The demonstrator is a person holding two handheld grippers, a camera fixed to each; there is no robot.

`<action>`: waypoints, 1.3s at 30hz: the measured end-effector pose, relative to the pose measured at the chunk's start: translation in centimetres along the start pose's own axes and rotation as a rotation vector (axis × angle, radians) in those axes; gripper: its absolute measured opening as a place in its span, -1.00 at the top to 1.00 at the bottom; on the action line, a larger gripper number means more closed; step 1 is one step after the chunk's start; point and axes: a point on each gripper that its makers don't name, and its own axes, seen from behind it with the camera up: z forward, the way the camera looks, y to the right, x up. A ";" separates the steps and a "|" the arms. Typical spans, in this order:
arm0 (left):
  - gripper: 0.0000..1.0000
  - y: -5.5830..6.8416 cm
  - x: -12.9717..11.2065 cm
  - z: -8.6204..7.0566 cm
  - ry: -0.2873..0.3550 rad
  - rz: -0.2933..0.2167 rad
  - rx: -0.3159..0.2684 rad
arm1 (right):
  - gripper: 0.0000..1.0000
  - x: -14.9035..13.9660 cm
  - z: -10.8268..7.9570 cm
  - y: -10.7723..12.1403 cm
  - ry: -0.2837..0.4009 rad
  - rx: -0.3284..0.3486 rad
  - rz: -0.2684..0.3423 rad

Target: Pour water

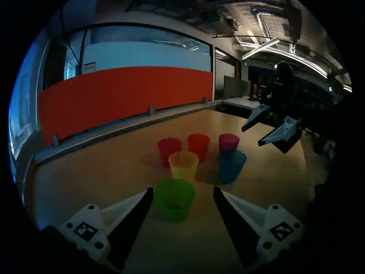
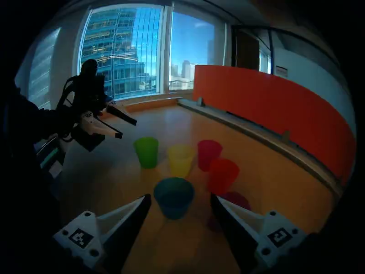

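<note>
Six plastic cups stand clustered on a wooden table. In the left gripper view, my left gripper is open, with the green cup standing between its fingertips, a gap on each side. Behind it are the yellow cup, red cup, orange cup, magenta cup and blue cup. My right gripper is open around the blue cup without touching it. It also shows farther off, as the right gripper. The left gripper hovers beyond the green cup.
A long orange partition runs along the table's far edge. Tall windows stand behind the left hand. The magenta cup is partly hidden by my right finger. Bare tabletop lies around the cluster.
</note>
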 end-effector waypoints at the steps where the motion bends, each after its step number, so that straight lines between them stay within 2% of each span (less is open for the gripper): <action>1: -0.95 0.0 -0.3 0.1 -0.008 0.000 -0.002 | -0.99 -0.2 0.1 -0.1 -0.004 0.002 0.001; 9: -0.95 -0.2 -2.1 0.7 -0.059 0.021 0.004 | -1.00 -1.3 1.0 -0.4 -0.029 0.013 -0.003; 15: -0.95 -0.4 -3.1 1.2 -0.085 0.008 -0.002 | -1.00 -2.0 1.8 -0.8 -0.044 0.023 -0.011; 27: -0.95 -0.9 -4.9 2.5 -0.130 0.018 -0.016 | -1.00 -2.9 3.7 -1.1 -0.070 0.045 -0.010; 39: -0.95 -1.2 -5.8 4.0 -0.146 0.021 -0.030 | -1.00 -3.6 5.6 -1.1 -0.090 0.060 -0.031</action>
